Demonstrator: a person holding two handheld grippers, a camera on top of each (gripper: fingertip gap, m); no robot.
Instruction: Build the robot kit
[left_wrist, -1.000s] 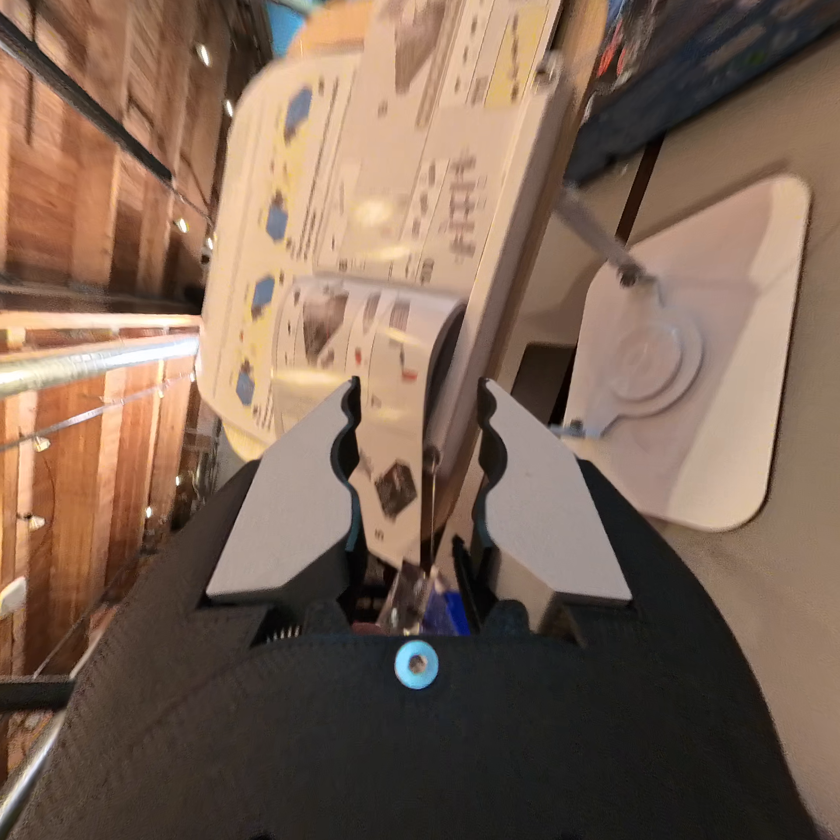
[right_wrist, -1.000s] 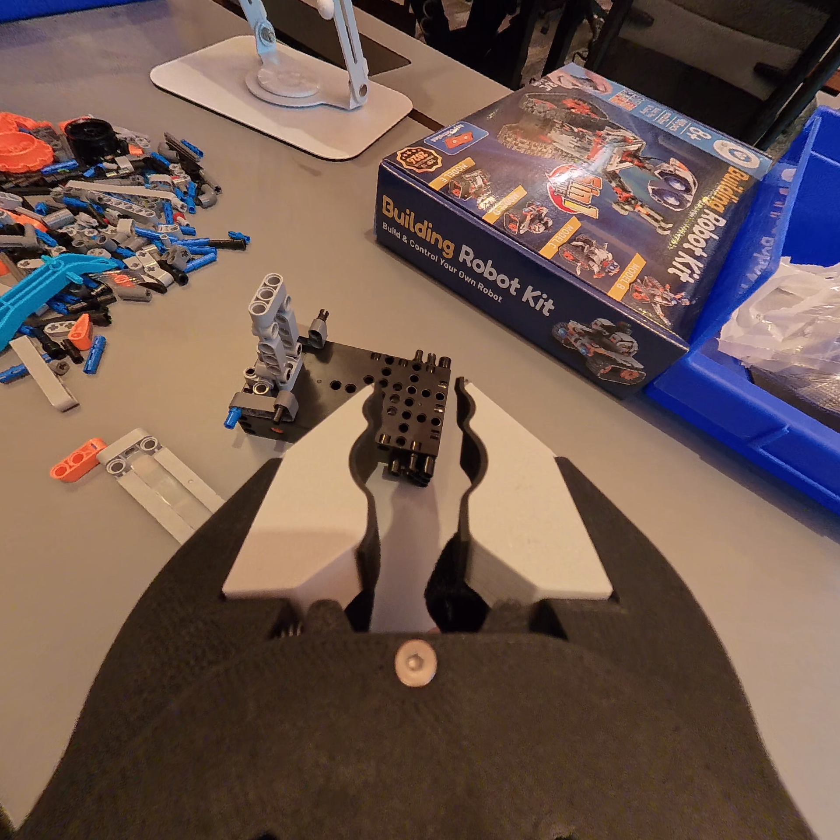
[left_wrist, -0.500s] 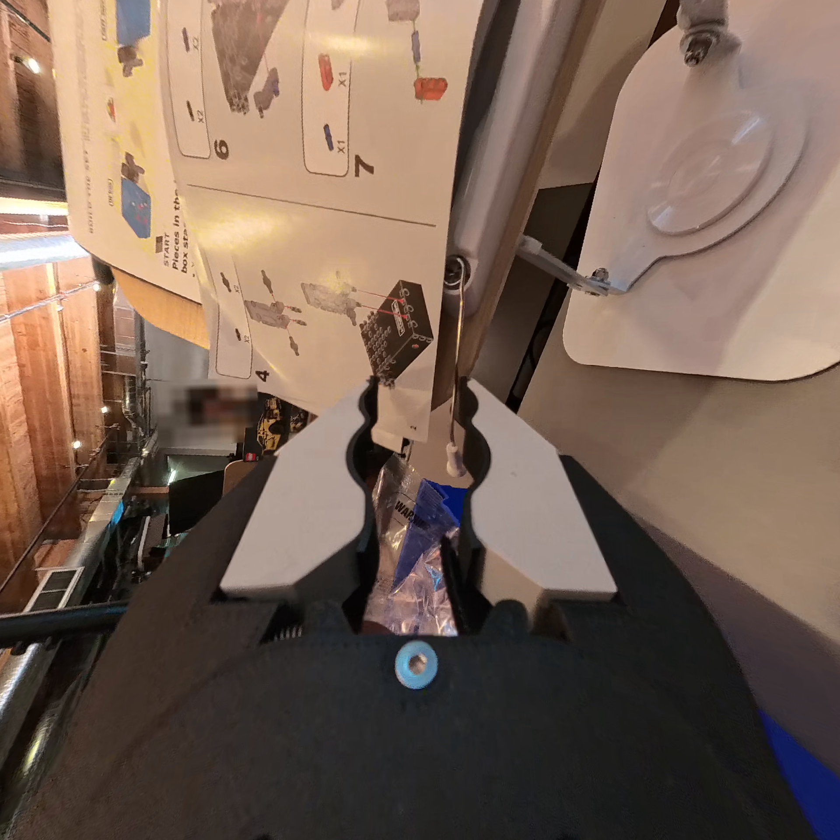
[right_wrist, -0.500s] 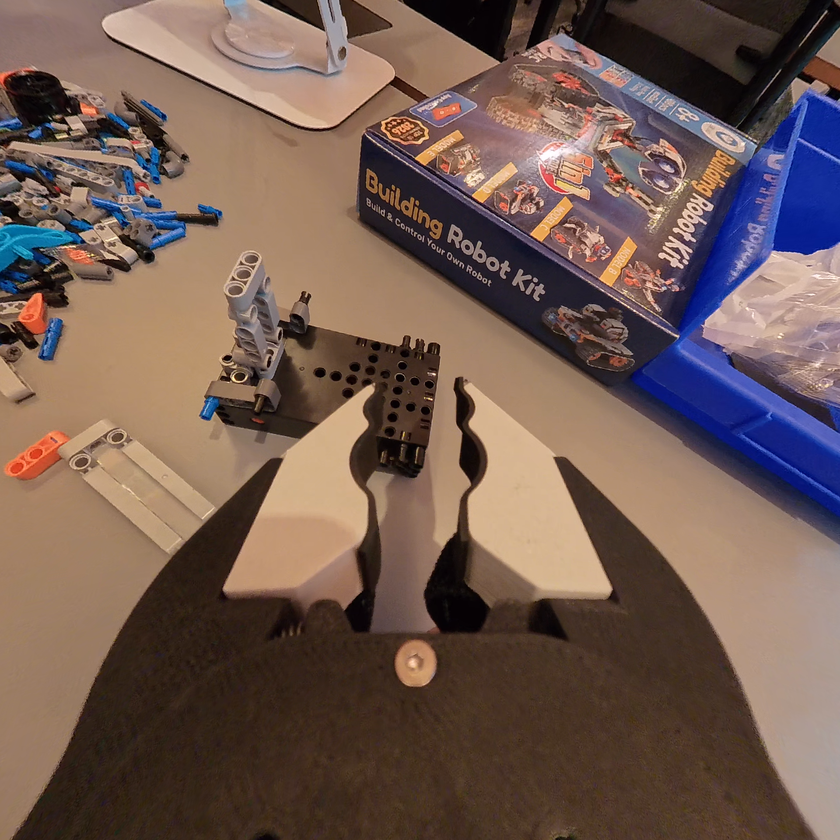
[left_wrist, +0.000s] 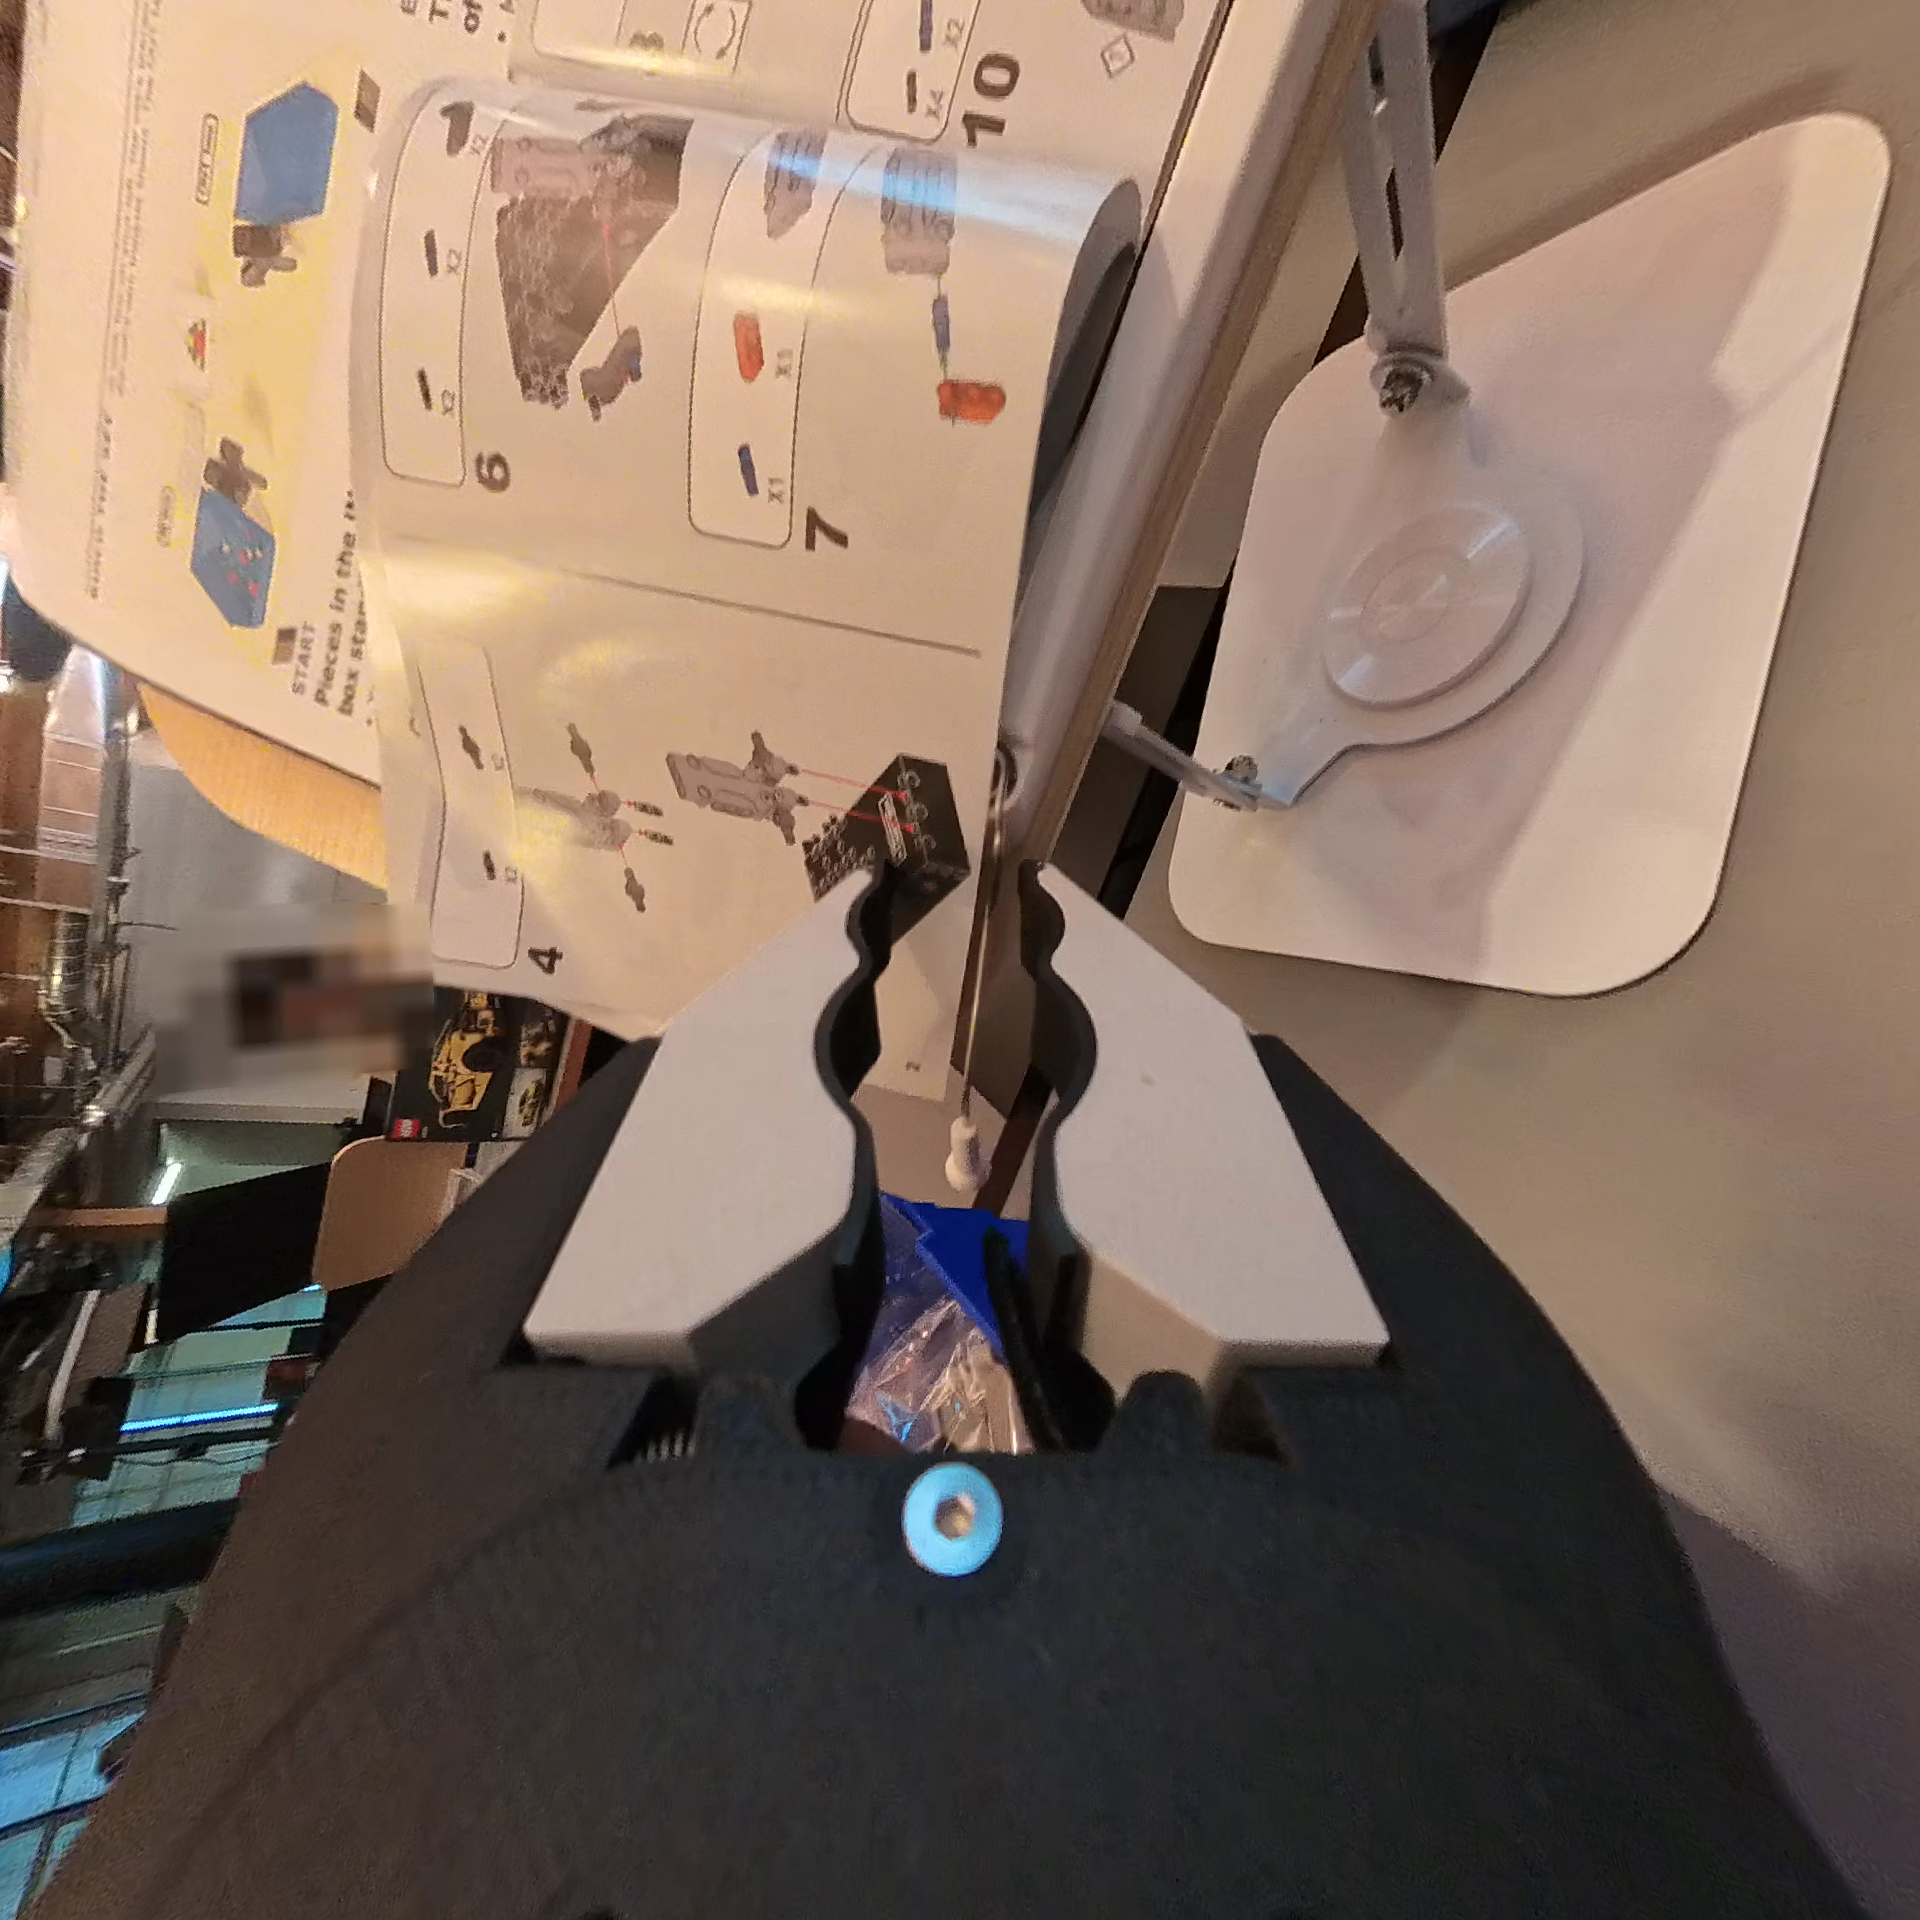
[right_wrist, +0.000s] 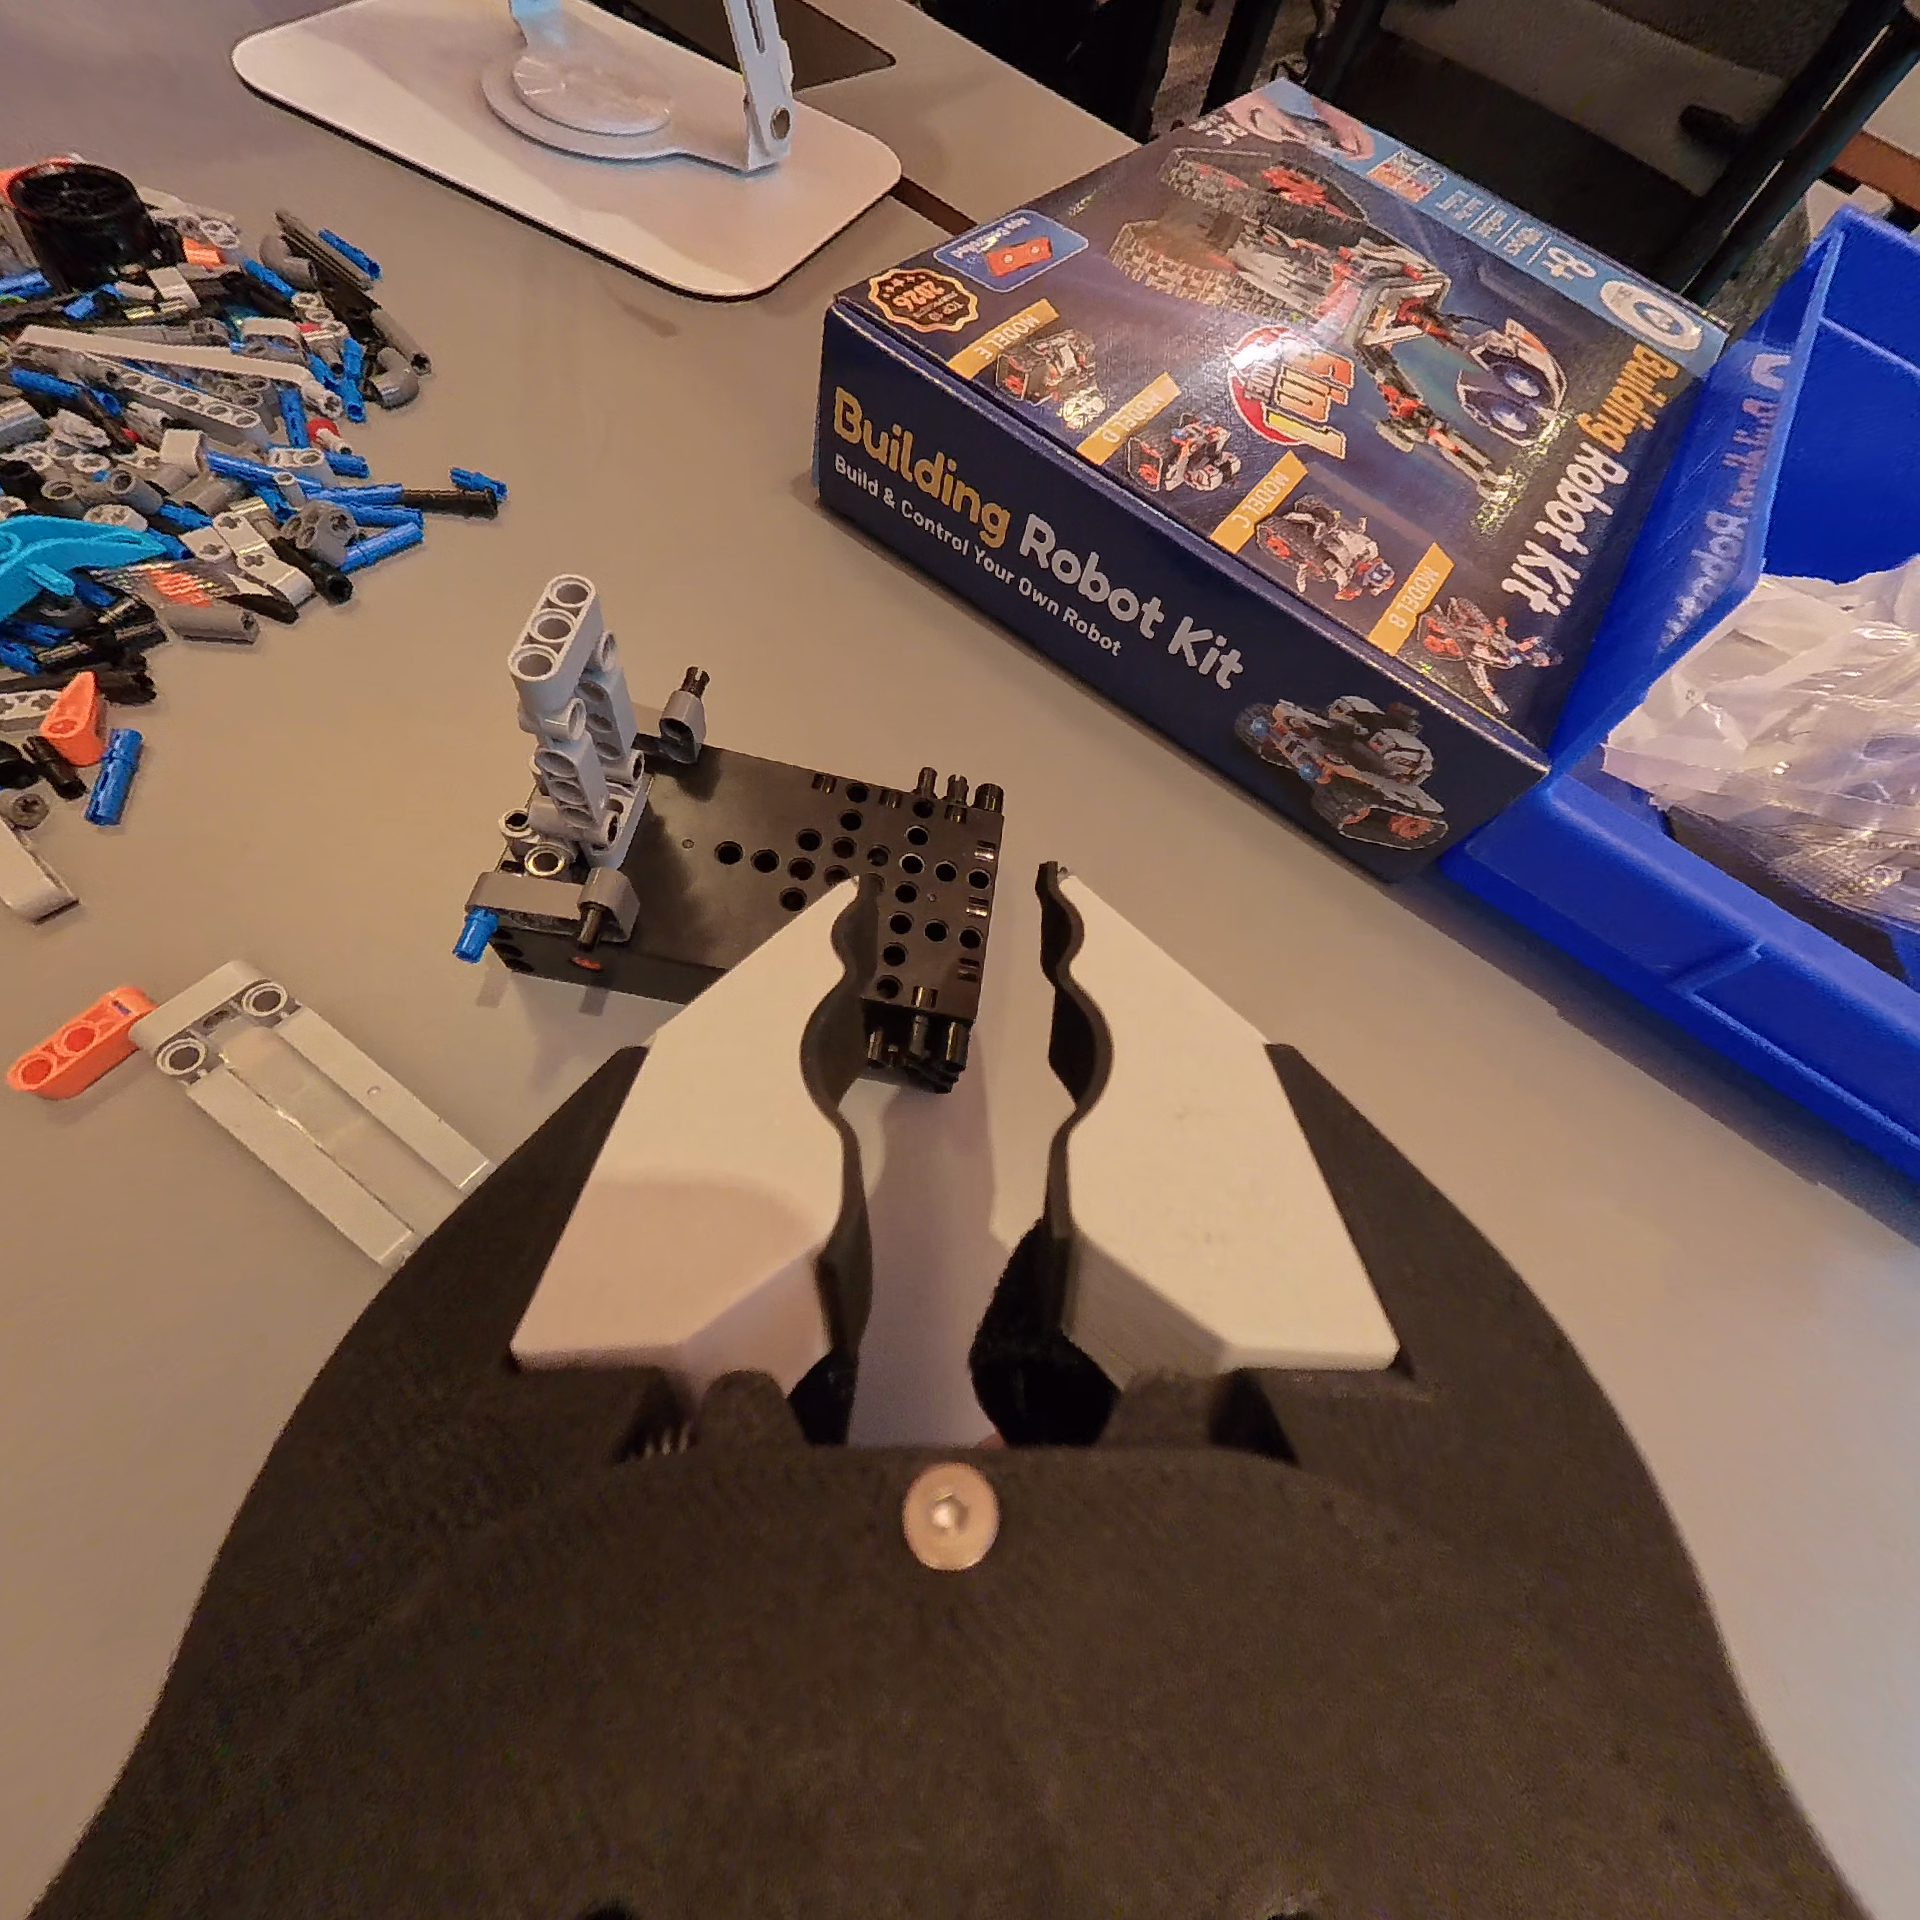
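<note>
1. Left gripper (left_wrist: 951, 883): jaws apart, clamped on nothing; tips just at the lower corner of the instruction booklet (left_wrist: 675, 468), contact impossible to tell.
2. Booklet propped on a white stand (left_wrist: 1558, 623), outer page curled over; thin wire page-holder (left_wrist: 966, 1153) hanging between the fingers in view.
3. Compared with half a second ago: pulled back slightly from the booklet, more of the curled page showing, corner no deeper between the fingers.
4. Right gripper (right_wrist: 951, 883): jaws likewise apart and holding nothing; poised over the near corner of the black perforated block (right_wrist: 831, 862), touching or not unclear.
5. Block flat on the grey table (right_wrist: 623, 520), upright grey beams (right_wrist: 571, 707) pinned at its far end.
6. Barely shifted over the last second; same corner of the block framed between the fingers.
7. Around it: kit box (right_wrist: 1247, 468) to the right against a blue bin (right_wrist: 1766, 883), loose parts pile (right_wrist: 156, 468) to the left, white frame piece (right_wrist: 301, 1091) and orange connector (right_wrist: 73, 1039) nearer.
</note>
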